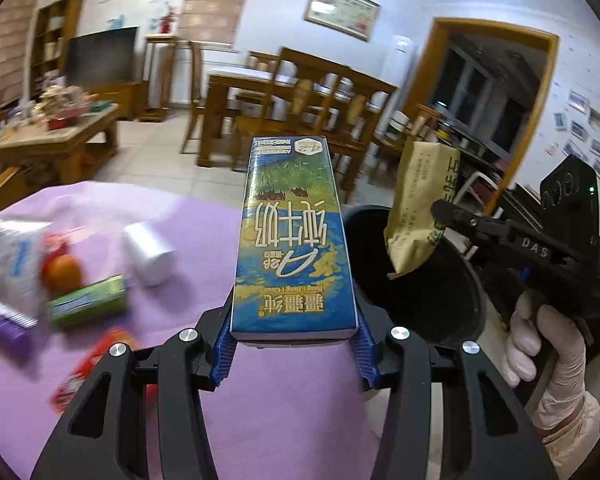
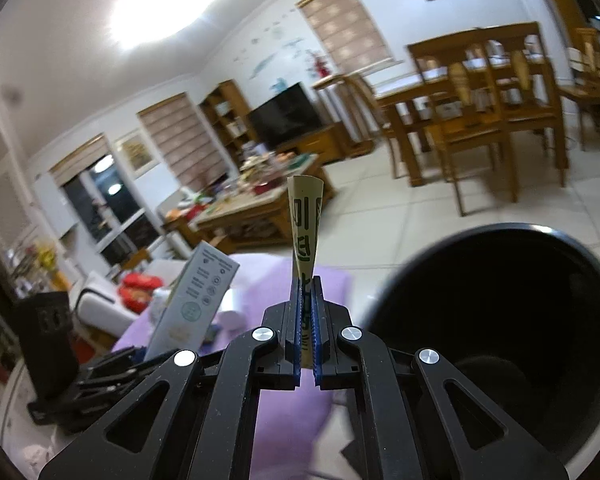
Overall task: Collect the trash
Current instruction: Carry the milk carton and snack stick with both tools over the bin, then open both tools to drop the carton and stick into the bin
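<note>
Left gripper sits nearest in left wrist view, blue pads clamped on both sides of milk carton; carton stands upright w/ print upside down, held above purple table. Just right of carton: black bin, rim close to carton's edge, opening dark, contents not visible.

Right gripper comes in from right side, gloved hand on its grip, jaws pinched on tan wrapper. Wrapper hangs over bin's mouth, lower end inside rim line as seen from this angle; can't tell if it touches bin wall.

Right wrist view: right gripper's pads nearly closed, wrapper squeezed flat between them, sticking up past tips. Bin to right & below, big & dark. Left gripper seen at lower left w/ carton back face showing.

Left on table, blurred: white roll, green tube, orange item, white pack, purple item, red wrapper.

Farther back: coffee table w/ clutter, dining table & chairs, TV, shelf, tiled floor.
</note>
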Demonstrator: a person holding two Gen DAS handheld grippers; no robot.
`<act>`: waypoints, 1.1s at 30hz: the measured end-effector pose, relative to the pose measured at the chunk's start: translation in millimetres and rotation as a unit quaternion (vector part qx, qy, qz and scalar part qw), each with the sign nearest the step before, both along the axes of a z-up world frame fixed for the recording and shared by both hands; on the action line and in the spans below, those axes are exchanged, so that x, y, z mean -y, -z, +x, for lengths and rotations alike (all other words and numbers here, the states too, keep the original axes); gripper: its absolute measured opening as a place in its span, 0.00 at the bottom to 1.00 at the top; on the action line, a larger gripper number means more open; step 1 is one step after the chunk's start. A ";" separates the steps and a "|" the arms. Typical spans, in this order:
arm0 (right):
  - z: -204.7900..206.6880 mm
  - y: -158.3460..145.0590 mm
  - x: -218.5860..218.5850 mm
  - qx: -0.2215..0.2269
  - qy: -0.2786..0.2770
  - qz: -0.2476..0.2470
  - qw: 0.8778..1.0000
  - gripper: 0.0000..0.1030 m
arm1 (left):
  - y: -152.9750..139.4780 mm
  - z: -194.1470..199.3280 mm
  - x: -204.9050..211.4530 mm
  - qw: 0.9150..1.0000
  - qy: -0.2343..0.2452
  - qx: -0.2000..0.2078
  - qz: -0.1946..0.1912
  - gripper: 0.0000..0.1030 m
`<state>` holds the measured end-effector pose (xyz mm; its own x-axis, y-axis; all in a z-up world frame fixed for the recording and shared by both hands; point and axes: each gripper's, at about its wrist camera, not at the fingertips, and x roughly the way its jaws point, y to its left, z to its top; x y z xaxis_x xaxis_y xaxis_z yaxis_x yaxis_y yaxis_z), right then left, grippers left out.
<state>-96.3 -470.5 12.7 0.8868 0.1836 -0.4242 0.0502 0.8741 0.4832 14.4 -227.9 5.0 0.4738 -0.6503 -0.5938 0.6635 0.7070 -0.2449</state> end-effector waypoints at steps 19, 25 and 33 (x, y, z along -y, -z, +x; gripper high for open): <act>-58.7 69.4 117.5 -0.062 0.094 0.006 0.994 0.05 | 43.2 -26.3 129.3 0.994 0.093 -0.015 0.053 0.48; -52.3 63.4 102.5 -0.063 0.106 -0.006 0.992 0.52 | 43.7 -34.2 140.1 0.992 0.097 0.005 0.074 0.57; -53.0 59.7 96.3 -0.056 0.111 -0.015 0.992 0.57 | 41.8 -43.4 144.9 0.993 0.090 0.026 0.078 0.78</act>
<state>-149.3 -566.8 -47.0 0.8507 -0.0253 -0.5250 0.2956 0.8489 0.4381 -29.0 -372.8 -36.8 0.3908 -0.6302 -0.6709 0.7919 0.6018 -0.1040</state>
